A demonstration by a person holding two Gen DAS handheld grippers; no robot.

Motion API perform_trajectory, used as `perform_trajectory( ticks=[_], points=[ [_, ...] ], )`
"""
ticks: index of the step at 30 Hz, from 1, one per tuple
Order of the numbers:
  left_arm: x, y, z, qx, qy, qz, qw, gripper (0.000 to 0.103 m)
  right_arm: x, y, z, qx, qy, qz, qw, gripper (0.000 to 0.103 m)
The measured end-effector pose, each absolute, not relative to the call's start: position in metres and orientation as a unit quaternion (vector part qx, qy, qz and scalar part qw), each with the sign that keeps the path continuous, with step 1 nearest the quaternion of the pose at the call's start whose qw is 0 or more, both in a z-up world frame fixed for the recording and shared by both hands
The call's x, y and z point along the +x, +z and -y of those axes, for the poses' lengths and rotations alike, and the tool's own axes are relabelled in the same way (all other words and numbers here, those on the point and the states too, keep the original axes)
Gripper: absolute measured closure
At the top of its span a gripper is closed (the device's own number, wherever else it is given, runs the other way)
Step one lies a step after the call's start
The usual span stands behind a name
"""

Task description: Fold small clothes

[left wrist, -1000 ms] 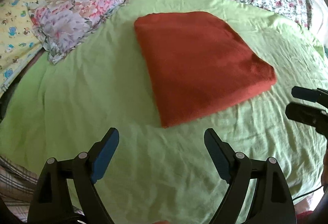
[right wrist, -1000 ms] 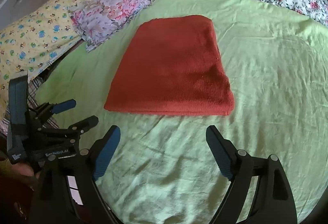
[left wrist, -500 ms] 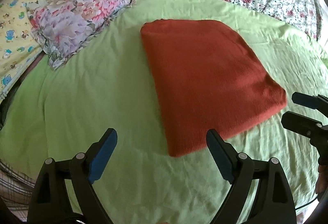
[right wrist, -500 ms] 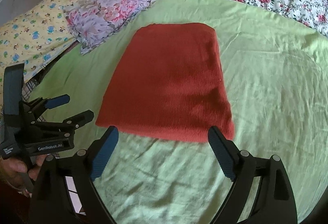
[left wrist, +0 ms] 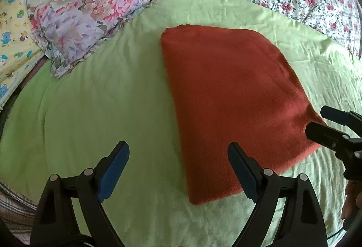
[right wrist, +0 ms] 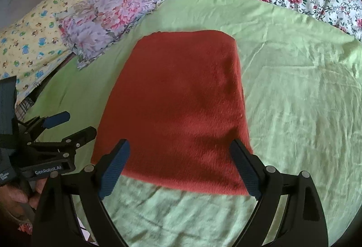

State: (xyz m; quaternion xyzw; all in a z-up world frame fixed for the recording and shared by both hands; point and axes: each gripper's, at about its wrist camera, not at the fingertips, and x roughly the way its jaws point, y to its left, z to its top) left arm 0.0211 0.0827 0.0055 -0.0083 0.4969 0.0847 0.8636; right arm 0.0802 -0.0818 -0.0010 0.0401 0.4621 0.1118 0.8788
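Clearly both tongs, left [left wrist: 178, 170] and right [right wrist: 181, 168], gape wide and empty over the folded red cloth [right wrist: 178, 107], so a shallow bite could snag the green sheet [right wrist: 294, 111] too.

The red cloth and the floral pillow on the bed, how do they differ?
The red cloth is one plain colour; the floral pillow is printed with pink and lilac flowers. The cloth lies flat mid-sheet; the pillow sits plump at the sheet's far left edge, with a ruffled border. Both rest on the green sheet.
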Motion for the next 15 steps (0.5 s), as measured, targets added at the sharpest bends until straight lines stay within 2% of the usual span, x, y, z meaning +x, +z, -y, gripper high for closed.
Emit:
perform_trajectory(
  ticks=[15],
  points=[
    [0.046, -0.004, -0.076, -0.014, 0.077, -0.509, 0.857, 0.014, 0.11, -0.006, 0.095, 0.051, 0.103, -0.47, 0.875, 0.012]
  ],
)
